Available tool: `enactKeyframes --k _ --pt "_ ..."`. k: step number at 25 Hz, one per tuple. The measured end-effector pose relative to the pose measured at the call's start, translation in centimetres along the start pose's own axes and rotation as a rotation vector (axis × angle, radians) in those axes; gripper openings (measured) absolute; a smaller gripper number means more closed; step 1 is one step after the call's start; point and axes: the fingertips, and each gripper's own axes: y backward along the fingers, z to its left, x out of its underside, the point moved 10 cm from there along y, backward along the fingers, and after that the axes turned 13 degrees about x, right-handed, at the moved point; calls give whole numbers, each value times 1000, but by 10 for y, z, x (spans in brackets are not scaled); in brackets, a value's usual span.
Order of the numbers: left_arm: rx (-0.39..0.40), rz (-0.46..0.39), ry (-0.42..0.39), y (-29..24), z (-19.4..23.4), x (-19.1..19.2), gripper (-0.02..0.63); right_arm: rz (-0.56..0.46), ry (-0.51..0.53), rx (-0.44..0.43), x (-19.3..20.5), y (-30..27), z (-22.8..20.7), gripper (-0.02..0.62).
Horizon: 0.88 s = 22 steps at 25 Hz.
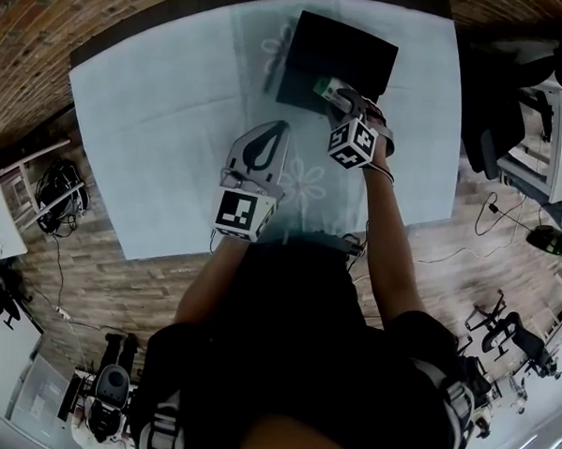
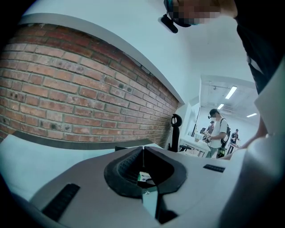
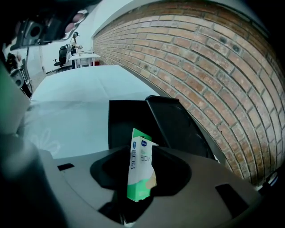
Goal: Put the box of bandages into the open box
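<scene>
The bandage box (image 3: 141,169), white and green, stands upright between the jaws of my right gripper (image 3: 142,150). A dark gap shows at its left side, so the jaws stand open around it without pressing. Just beyond lies the open black box (image 3: 129,122) with its lid (image 3: 178,124) swung back toward the brick wall. From the head view, the right gripper (image 1: 336,98) hangs over the black box's (image 1: 351,54) near edge, the bandage box (image 1: 325,87) at its tip. My left gripper (image 1: 275,129) rests to the left above the table, its jaws (image 2: 143,149) meeting at the tips with nothing held.
A pale blue cloth with flower prints covers the table (image 1: 155,118). A brick wall (image 3: 213,75) runs along the far side. Desks and office chairs (image 1: 515,339) stand on the wooden floor around the table, and people (image 2: 217,133) are at desks in the distance.
</scene>
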Motion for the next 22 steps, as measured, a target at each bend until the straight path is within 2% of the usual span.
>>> enactKeyframes --k 7,11,13,15,18,22 --pt "2 -21 -19 14 -14 -6 38 -20 -32 18 -3 25 3 161" --pt "9 -34 -36 24 -24 -10 38 -55 -91 55 -5 46 3 142" --pt "11 -40 -44 29 -29 -12 38 -94 -138 91 -9 60 2 93" --pt "14 -48 -54 35 -33 -14 38 -134 -190 128 -12 75 0 73" --pt "18 -62 -67 46 -40 -15 38 -193 -276 175 -18 101 0 56" --pt "23 -82 -78 64 -49 -17 38 -273 -450 199 -26 137 1 41"
